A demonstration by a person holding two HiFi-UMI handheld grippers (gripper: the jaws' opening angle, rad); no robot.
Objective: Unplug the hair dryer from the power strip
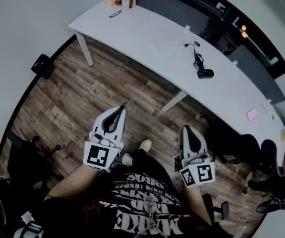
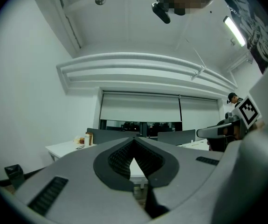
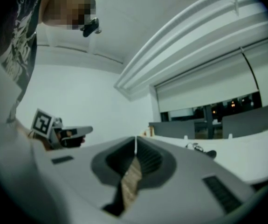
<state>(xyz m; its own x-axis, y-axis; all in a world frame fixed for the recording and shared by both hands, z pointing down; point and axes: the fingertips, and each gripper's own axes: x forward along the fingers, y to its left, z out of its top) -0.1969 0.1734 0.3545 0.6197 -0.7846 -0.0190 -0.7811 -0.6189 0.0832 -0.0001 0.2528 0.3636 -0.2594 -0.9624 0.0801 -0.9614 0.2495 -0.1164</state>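
step: get close to long white table [image 1: 147, 38] | small black hair dryer [image 1: 205, 73] with black cord [image 1: 198, 58]: far right on table, well apart from tongs | left grey gripper [image 1: 121, 108], right grey gripper [image 1: 186, 128]: pressed together, empty | power strip: not seen | tip: pinch plug, not cord

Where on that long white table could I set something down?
Widest bare stretch: between the bottle at the far end of the table and the hair dryer. Another lies between the dryer and the pink slip. The bottle corner is crowded.
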